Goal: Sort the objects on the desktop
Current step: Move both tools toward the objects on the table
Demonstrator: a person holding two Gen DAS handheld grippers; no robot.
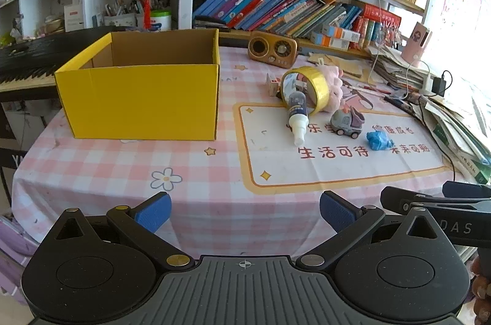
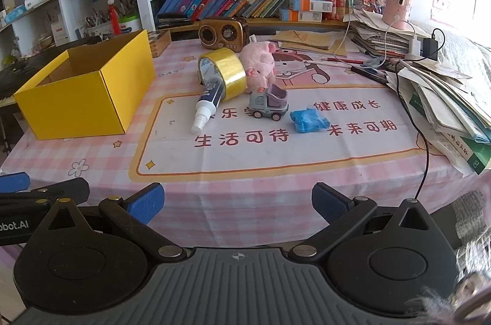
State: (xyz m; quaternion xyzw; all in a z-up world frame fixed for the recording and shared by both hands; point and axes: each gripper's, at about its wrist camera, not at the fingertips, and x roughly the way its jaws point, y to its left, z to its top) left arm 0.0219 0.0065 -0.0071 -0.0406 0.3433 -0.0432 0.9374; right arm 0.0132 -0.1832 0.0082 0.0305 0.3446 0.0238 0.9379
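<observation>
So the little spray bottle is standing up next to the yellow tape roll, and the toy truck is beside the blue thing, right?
Not quite. The spray bottle is lying on its side, its bottom end poking into the yellow tape roll, not standing up. The right wrist view shows this clearly. The toy truck is indeed beside the blue thing.

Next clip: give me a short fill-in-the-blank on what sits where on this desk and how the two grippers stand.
1. The cardboard box standing open on the tablecloth is coloured ____.
2. The spray bottle lies with its base end inside the roll of ____.
3. The toy truck stands between the plush pig and the crumpled ____ wrapper.
4. The left gripper and right gripper both have jaws that are ____.

Missing words: yellow; tape; blue; open
</observation>
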